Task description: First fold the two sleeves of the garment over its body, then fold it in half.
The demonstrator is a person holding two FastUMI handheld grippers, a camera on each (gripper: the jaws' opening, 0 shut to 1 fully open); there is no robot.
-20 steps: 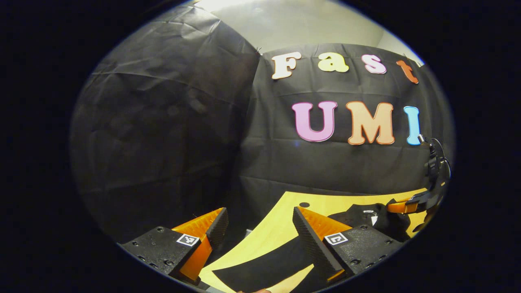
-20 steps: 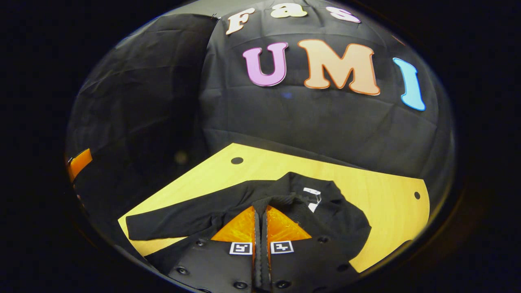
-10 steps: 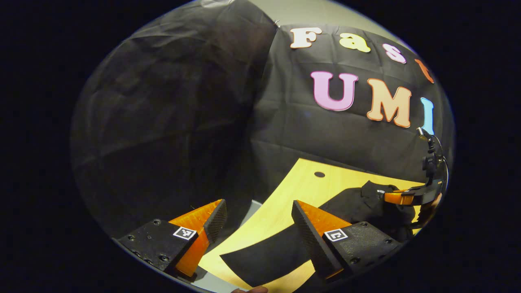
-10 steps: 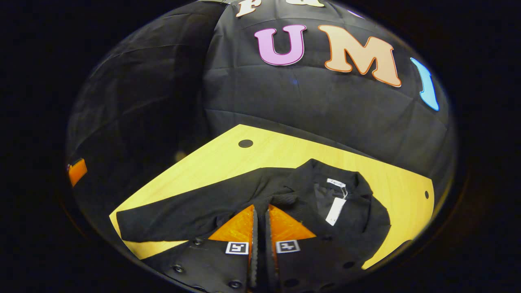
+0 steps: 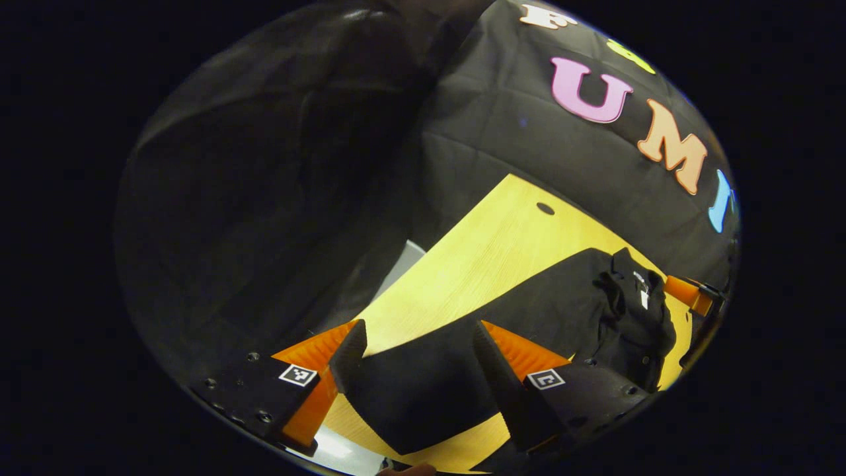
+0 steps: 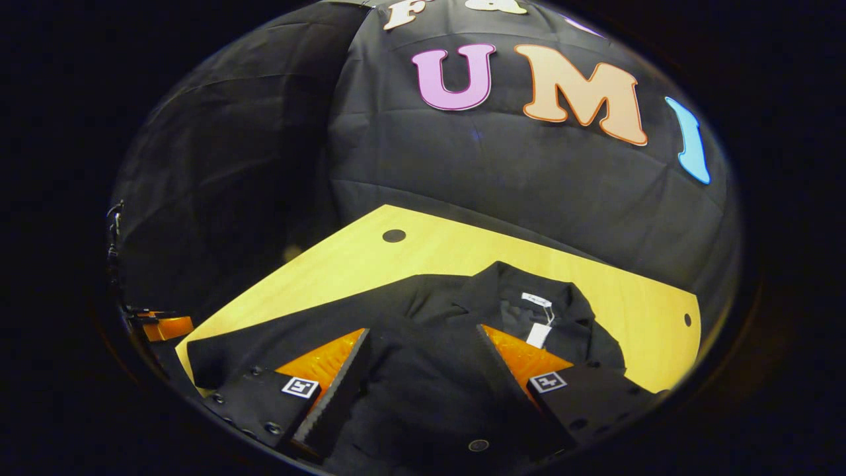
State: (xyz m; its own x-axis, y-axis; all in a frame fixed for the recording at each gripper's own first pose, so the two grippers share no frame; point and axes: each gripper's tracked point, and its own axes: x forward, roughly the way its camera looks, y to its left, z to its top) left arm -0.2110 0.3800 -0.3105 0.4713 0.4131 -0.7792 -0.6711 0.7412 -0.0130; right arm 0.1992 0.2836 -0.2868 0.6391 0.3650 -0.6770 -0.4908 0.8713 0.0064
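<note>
Between the left tongs (image 5: 413, 357) | sleeve (image 5: 423, 390) is lying lengthwise, running toward right tongs (image 6: 423, 360) | both are gaping, released | left sitting nearer.

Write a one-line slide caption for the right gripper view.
Open right gripper poised over a black garment spread on the wooden table.
</note>
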